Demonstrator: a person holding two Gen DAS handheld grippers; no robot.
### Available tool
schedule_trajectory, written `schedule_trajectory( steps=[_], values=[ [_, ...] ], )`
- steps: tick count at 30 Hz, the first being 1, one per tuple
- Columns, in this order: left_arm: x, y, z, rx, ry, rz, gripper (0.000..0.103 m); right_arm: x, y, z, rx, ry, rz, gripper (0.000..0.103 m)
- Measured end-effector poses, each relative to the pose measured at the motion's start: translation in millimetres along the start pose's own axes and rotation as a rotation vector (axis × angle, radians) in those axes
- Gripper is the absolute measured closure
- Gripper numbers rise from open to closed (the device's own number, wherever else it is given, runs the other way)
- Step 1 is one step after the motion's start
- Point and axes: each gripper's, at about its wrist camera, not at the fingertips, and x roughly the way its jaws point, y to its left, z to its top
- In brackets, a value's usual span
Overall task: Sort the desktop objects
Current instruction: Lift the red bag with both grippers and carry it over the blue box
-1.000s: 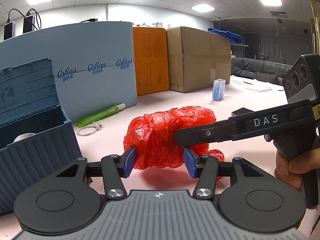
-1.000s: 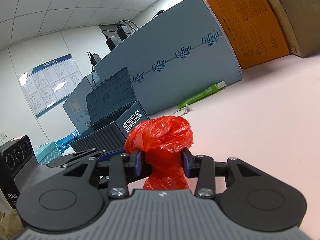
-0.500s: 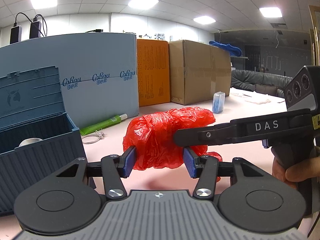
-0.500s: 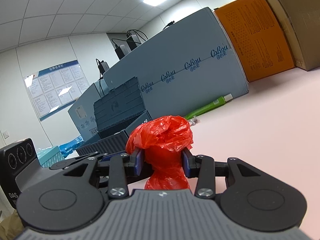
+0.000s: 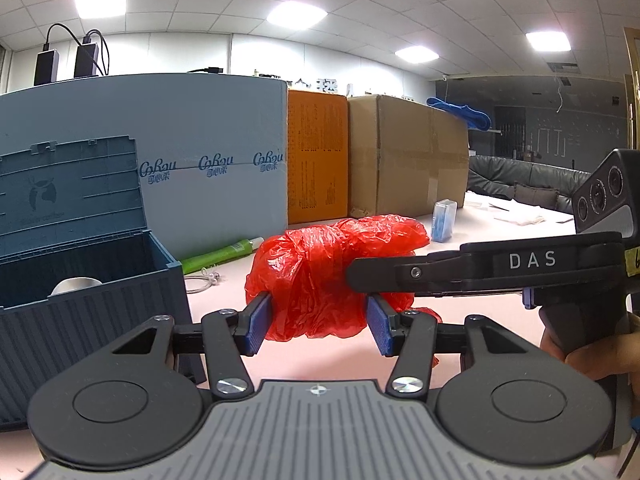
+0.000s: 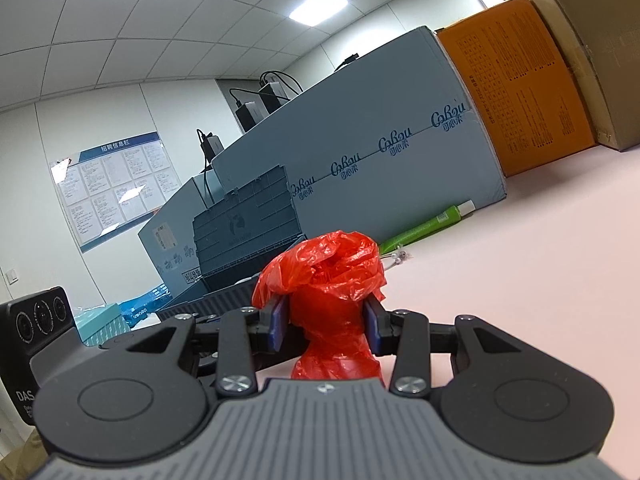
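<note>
A crumpled red plastic bag (image 5: 320, 264) sits just above the pink table (image 5: 500, 224), gripped from two sides. My left gripper (image 5: 318, 324) is shut on its near lower part, blue pads pressing into the plastic. Coming in from the right, my right gripper (image 5: 360, 276) clamps the bag's right end. In the right wrist view, that right gripper (image 6: 326, 326) squeezes the narrow neck of the red bag (image 6: 328, 276). An open blue storage box (image 5: 120, 292) stands at the left with its lid up and a pale round thing (image 5: 76, 286) inside.
A green tube (image 5: 220, 256) and a thin looped cord (image 5: 204, 280) lie beside the box. A small clear blue case (image 5: 444, 220) stands farther back. A grey-blue carton (image 5: 200, 140), an orange carton (image 5: 316, 160) and a brown cardboard box (image 5: 404, 152) wall off the table's far side.
Both views have tilted a little, and the blue box shows larger in the left wrist view. The red bag stays clamped in both grippers.
</note>
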Motion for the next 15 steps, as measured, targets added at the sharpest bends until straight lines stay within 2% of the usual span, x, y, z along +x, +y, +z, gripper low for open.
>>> schedule_trajectory(
  steps=[15],
  values=[
    [-8.0, 5.0, 2.0, 0.018, -0.055, 0.029, 0.056, 6.6, 9.0, -2.0, -0.016, -0.060, 0.019, 0.061]
  ],
)
